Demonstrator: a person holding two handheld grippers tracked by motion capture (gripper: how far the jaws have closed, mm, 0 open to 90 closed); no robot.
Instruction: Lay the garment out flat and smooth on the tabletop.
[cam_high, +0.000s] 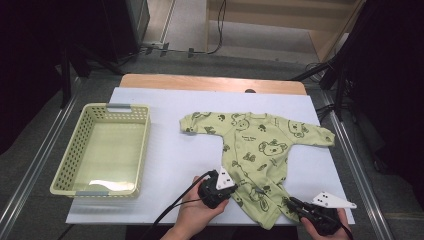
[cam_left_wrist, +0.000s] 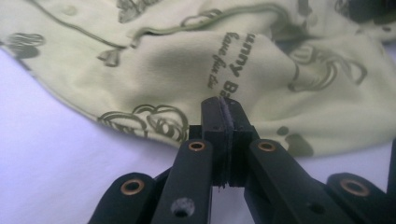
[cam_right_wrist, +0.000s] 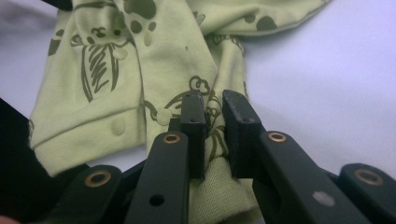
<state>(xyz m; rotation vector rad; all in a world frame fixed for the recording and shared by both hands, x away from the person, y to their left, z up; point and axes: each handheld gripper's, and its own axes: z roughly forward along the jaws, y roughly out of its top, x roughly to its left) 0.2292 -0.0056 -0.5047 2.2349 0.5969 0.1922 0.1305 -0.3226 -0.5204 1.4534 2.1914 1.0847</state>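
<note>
Item: 1 romper (cam_high: 255, 150), flat on table (cam_high: 165, 150), basket (cam_high: 102, 150) at left. Left gripper (cam_left_wrist: 223, 105) clenched at hem; right gripper (cam_right_wrist: 214, 105) grasping leg fabric. Risk: thin pinch slips, garment bunches.

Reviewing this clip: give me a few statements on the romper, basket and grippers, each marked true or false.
1. The romper lies in the basket. False: it lies on the white sheet, right of the basket, which holds no garment.
2. The right gripper has romper cloth between its jaws. True.
3. The left gripper stands wide open. False: its jaws are shut at the romper's edge.
4. The romper's sleeves are spread out to both sides. True.
5. The romper is plain white. False: it is pale green with dark prints.
</note>
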